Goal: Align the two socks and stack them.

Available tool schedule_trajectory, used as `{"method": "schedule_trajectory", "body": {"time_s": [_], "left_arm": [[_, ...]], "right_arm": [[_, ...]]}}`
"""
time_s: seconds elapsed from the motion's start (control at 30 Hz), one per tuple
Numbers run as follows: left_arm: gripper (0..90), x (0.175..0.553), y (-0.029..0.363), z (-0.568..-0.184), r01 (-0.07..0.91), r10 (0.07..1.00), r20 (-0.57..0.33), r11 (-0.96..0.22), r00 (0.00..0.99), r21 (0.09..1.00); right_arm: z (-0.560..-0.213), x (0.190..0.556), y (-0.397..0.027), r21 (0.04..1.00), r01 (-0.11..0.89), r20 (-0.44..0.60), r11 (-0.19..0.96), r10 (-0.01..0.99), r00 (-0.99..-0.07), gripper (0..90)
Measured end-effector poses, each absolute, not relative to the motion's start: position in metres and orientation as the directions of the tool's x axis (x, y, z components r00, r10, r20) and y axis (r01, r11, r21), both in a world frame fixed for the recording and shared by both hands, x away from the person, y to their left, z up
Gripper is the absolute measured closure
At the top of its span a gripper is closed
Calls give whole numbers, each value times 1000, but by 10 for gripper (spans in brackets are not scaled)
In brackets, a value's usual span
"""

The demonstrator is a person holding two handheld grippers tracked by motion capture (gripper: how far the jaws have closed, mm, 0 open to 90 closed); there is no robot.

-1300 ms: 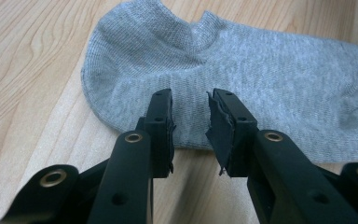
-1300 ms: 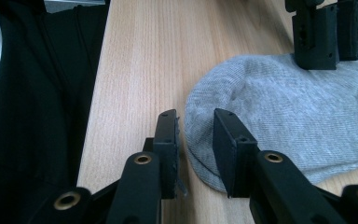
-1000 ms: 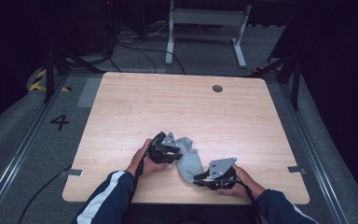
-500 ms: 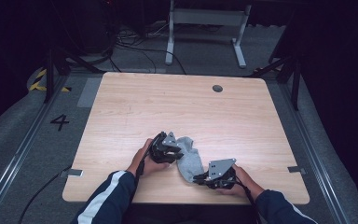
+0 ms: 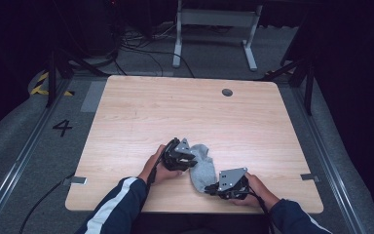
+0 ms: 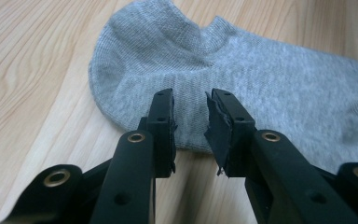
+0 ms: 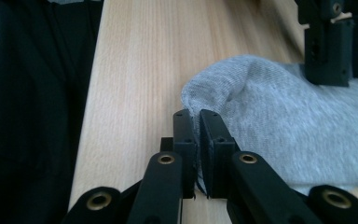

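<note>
A grey ankle sock [image 5: 202, 165] lies flat near the front edge of the wooden table [image 5: 175, 112]. My left gripper [image 5: 187, 158] sits at the sock's left end. In the left gripper view its jaws [image 6: 191, 107] stand a little apart over the cuff of the sock [image 6: 261, 79], with nothing pinched between the pads. My right gripper [image 5: 209, 189] is at the sock's near end. In the right gripper view its jaws [image 7: 196, 119] are shut on the folded edge of the sock [image 7: 279, 112]. The left gripper [image 7: 353, 74] shows at that view's top right, resting on the fabric.
A round cable hole [image 5: 227, 92] is set in the table's far right part. A white metal frame [image 5: 214, 29] and cables lie on the floor beyond the table. The person's dark clothing [image 7: 28, 116] is close behind the table's front edge.
</note>
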State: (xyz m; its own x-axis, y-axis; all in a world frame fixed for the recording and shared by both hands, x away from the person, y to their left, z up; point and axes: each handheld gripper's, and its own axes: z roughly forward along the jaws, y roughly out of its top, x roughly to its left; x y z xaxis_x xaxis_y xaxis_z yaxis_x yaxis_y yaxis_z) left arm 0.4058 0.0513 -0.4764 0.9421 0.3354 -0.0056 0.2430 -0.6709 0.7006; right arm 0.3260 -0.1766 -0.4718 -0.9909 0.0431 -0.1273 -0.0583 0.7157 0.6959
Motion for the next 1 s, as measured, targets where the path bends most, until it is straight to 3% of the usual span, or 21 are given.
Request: {"method": "schedule_trajectory", "body": {"time_s": [0.23,0.27,0.47,0.53,0.67,0.9,1.0], "left_arm": [[689,401,34,-475,189,307,48,-693,950,695],[619,401,34,-473,191,307,44,-691,951,698],[528,397,44,-450,193,331,46,-651,942,734],[411,395,45,-450,211,334,39,-676,942,706],[329,394,46,-456,232,348,33,-689,937,686],[293,409,48,-472,325,447,17,-676,895,661],[279,411,45,-477,337,445,-3,-675,896,656]], "right_arm": [[-466,317,-182,684,-67,-146,727,46,-988,862],[-464,315,-186,690,-54,-142,722,61,-988,862],[-461,316,-188,693,-41,-145,719,84,-986,863],[-462,317,-188,690,-38,-145,722,86,-986,863],[-461,316,-187,688,-38,-150,725,91,-984,863],[-457,312,-188,690,-31,-148,723,99,-984,863],[-457,308,-187,689,-36,-147,724,91,-985,863]]}}
